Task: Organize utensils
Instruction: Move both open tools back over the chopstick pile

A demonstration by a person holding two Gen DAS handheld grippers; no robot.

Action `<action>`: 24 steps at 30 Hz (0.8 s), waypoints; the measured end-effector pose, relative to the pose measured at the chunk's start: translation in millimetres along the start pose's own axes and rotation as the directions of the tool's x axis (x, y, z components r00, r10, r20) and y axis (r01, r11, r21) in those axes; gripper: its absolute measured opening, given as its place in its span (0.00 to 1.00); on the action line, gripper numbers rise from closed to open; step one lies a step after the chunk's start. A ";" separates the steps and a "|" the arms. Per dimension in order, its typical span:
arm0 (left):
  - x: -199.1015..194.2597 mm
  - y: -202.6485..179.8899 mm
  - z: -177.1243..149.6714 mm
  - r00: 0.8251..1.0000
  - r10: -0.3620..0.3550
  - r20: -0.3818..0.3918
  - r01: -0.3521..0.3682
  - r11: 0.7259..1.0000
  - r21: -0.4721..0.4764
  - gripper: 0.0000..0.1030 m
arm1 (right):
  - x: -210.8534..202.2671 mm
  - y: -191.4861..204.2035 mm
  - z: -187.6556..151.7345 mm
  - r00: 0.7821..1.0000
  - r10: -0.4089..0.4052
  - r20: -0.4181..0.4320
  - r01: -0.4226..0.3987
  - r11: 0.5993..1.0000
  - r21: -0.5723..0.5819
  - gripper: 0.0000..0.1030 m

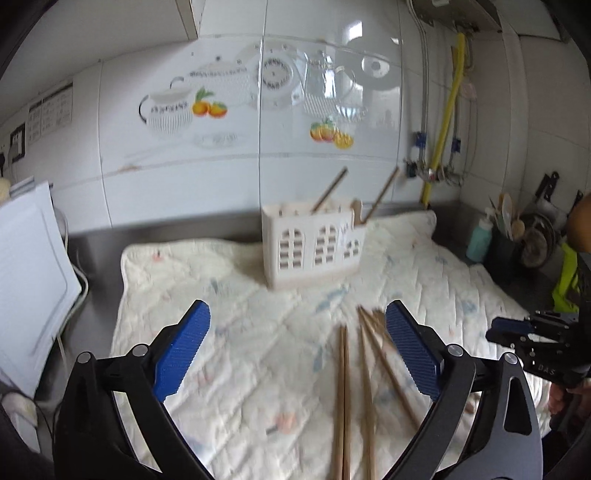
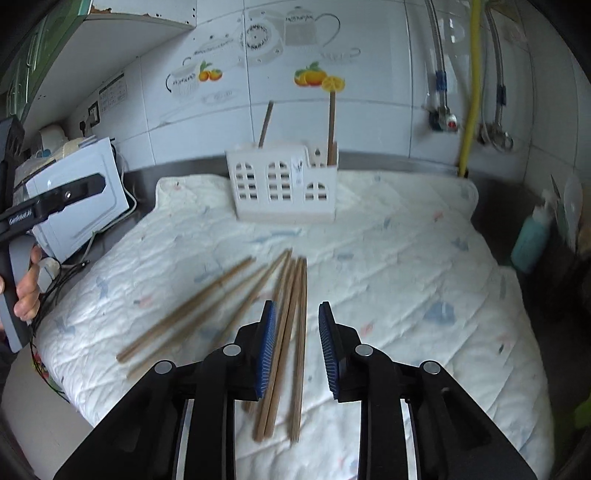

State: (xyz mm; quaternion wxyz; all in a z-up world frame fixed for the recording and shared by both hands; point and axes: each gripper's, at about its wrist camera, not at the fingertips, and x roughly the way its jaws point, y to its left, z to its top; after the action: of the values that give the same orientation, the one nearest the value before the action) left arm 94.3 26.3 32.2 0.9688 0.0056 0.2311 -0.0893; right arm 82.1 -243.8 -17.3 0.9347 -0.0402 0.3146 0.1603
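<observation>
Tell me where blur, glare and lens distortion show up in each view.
Left wrist view: chopsticks on the mat and the white holder are motion-smeared, window glare sits on the wall tiles, fisheye bends the counter edge. Right wrist view: loose chopsticks streak, the right gripper stays sharp, corners vignette dark.

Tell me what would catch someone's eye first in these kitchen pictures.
Probably the loose wooden chopsticks fanned across the quilted cloth, right in front of the open right gripper. Behind them, near the tiled wall, stands a white utensil holder with two chopsticks already sticking up from it.
</observation>
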 end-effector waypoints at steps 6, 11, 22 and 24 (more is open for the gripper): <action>1.3 -11.6 -51.8 0.995 -0.001 -0.100 0.005 0.999 0.039 0.92 | 3.4 4.7 -36.1 0.999 -0.021 -0.042 0.021 1.000 0.006 0.22; 14.0 -15.5 -87.3 0.978 0.012 -0.210 0.008 0.995 0.095 0.86 | 5.5 1.2 -47.2 0.998 -0.006 -0.061 0.009 0.999 0.039 0.22; 45.6 -11.4 -115.8 0.937 -0.008 -0.350 0.050 0.992 0.113 0.60 | 9.3 -0.4 -54.8 0.997 0.003 -0.074 0.002 0.998 0.059 0.22; 48.8 -10.8 -116.6 0.934 -0.014 -0.357 0.055 0.993 0.106 0.60 | 9.7 -1.1 -54.7 0.997 0.007 -0.074 -0.002 0.998 0.065 0.22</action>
State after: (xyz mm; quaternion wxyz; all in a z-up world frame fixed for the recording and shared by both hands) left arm 83.1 13.4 -93.5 0.9073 0.0731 0.3972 -0.1169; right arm 58.3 -251.8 -66.9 0.9227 -0.0150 0.3545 0.1506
